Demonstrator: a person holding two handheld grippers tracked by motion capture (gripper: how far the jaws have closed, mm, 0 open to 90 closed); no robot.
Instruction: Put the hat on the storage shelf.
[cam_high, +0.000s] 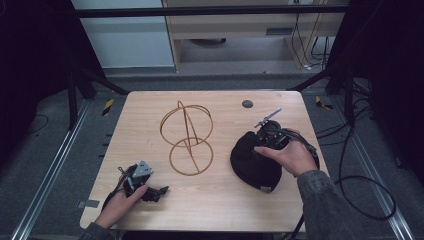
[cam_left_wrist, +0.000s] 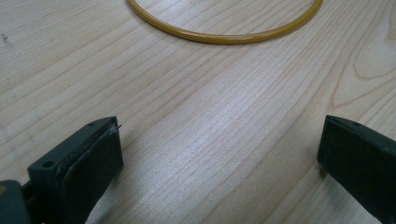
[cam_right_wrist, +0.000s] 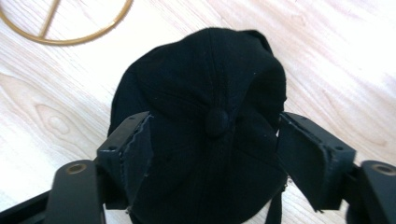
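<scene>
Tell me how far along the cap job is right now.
Nothing looks finished. The black cap lies on the table, beside the wire stand. The right gripper straddles the cap's crown, pads not yet pressing. The left gripper rests open. Gripping and moving the cap remain.

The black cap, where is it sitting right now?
In the high view the black cap lies on the table's right side, beside the gold wire stand, under the right gripper.
</scene>
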